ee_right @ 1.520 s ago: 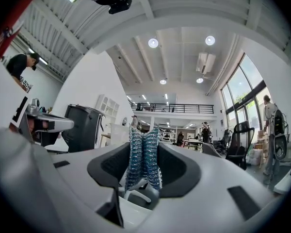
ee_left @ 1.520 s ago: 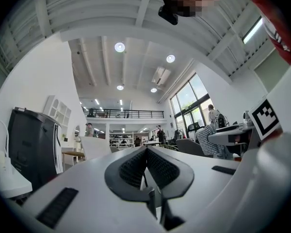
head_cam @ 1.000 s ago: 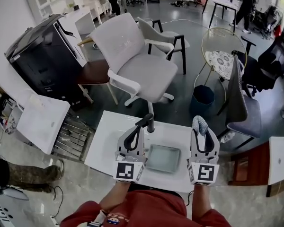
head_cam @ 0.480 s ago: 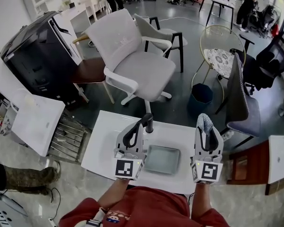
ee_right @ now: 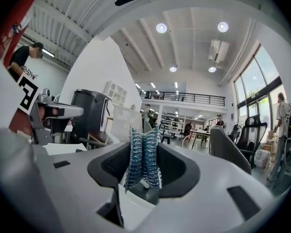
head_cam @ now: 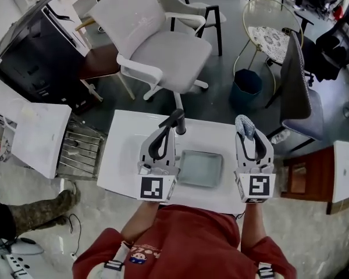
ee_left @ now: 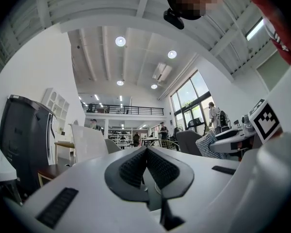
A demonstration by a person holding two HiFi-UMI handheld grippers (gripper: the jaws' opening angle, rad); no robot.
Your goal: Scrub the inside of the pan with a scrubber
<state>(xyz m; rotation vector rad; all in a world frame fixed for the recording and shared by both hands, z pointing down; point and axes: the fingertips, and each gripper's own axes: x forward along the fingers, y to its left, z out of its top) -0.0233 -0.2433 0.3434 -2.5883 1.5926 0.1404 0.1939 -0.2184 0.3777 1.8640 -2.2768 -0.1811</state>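
Note:
A shallow square grey pan [head_cam: 200,168] lies on the small white table [head_cam: 125,156], between my two grippers. My left gripper [head_cam: 177,120] is held at the pan's left side, tilted upward. In the left gripper view its dark ribbed pads [ee_left: 136,166] meet, and my left gripper [ee_left: 146,154] holds nothing that I can see. My right gripper [head_cam: 244,127] is at the pan's right side, shut on a blue-silver mesh scrubber [ee_right: 143,157]. The scrubber [head_cam: 245,125] sticks out past the jaw tips, above the table's far edge. Neither gripper touches the pan.
Beyond the table stand a white office chair [head_cam: 163,51], a blue bin [head_cam: 247,86] and a grey chair [head_cam: 299,106]. A black cabinet [head_cam: 35,57] and a white side table [head_cam: 29,138] are at the left. A brown wooden surface [head_cam: 296,179] is at the right.
The head view has tipped further down, so the table, pan and person's red shirt sit higher in frame. Both grippers keep their places beside the pan, the right still holding the scrubber.

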